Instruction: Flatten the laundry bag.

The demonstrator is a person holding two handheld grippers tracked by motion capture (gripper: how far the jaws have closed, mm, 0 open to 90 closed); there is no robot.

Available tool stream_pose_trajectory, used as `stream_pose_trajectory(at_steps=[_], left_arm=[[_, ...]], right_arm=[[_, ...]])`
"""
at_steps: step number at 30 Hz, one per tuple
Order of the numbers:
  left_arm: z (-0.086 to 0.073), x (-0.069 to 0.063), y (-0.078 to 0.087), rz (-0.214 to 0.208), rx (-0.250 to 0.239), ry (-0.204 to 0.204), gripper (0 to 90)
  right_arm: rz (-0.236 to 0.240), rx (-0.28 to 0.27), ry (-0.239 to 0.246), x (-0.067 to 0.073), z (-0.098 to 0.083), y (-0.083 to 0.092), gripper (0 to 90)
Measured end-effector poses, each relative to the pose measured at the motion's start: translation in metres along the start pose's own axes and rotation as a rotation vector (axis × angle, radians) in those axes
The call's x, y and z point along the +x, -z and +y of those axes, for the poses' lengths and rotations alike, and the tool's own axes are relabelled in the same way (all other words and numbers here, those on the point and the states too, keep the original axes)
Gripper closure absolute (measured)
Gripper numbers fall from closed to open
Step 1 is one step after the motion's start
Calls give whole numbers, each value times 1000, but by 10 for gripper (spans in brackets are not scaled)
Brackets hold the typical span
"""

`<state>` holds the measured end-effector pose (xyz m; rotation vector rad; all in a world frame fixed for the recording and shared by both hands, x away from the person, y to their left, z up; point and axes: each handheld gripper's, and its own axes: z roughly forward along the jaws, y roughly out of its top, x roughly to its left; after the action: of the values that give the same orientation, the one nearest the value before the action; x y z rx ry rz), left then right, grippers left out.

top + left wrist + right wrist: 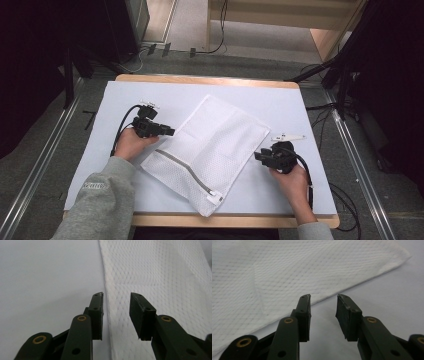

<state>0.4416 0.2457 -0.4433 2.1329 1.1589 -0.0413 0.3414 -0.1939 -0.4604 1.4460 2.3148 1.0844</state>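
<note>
A white mesh laundry bag (210, 145) lies flat and diagonal on the white table top (150, 95), its grey zipper (185, 170) along the near end. My left gripper (170, 131) sits at the bag's left edge and is open. In the left gripper view the left gripper (116, 295) straddles the edge of the bag (155, 277) with nothing pinched. My right gripper (257, 156) is open at the bag's right edge. In the right gripper view the right gripper (323, 296) points at the hem of the bag (287, 272), the pads just short of it over bare table.
The table's wooden rim (210, 80) frames the white top. Black stands (345, 75) and cables (345, 200) are on the floor to the right, with a metal rail (40, 165) on the left. Bare table surface lies on both sides of the bag.
</note>
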Motion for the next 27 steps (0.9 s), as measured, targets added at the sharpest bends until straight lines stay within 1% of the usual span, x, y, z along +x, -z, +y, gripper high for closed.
stream_pose_trajectory(at_steps=[1,2,4,5,11,13,15,16,18,19,21,22,23,24,25,27], left_arm=[[2,1,-6,5,-2,-11,645],[2,1,-6,5,-2,-11,642],[4,1,-11,1,12,-14,642],[4,0,-15,2,19,-21,643],[5,-5,-19,-5,21,-32,645],[5,-7,-20,-7,20,-35,658],[5,-8,-21,-13,25,-39,677],[5,-11,-22,-6,26,-48,686],[5,-12,-23,-1,27,-51,717],[5,-12,-23,-1,26,-50,717],[4,-13,-24,4,26,-49,761],[4,-14,-25,3,27,-50,810],[4,-15,-26,9,34,-59,834],[4,-15,-26,9,34,-59,856],[4,-15,-26,9,40,-62,878],[4,-16,-26,9,43,-63,890]], right_arm=[[3,3,0,2,-1,-1,645],[3,3,0,2,-1,-1,645],[4,10,5,5,-2,-2,640],[5,16,7,8,-3,-4,636],[4,15,11,12,-3,-8,631],[6,16,11,13,-3,-10,623],[2,20,12,14,-3,-12,617],[0,22,20,15,-3,-15,606],[-2,23,24,17,-3,-17,592],[-2,23,24,17,-3,-17,592],[-2,17,35,18,-2,-19,575],[-1,12,36,21,-2,-21,552],[-5,7,36,22,-2,-22,544],[-5,7,36,22,-2,-22,544],[-15,0,43,26,-1,-25,531],[-22,-2,50,27,-1,-26,529]])
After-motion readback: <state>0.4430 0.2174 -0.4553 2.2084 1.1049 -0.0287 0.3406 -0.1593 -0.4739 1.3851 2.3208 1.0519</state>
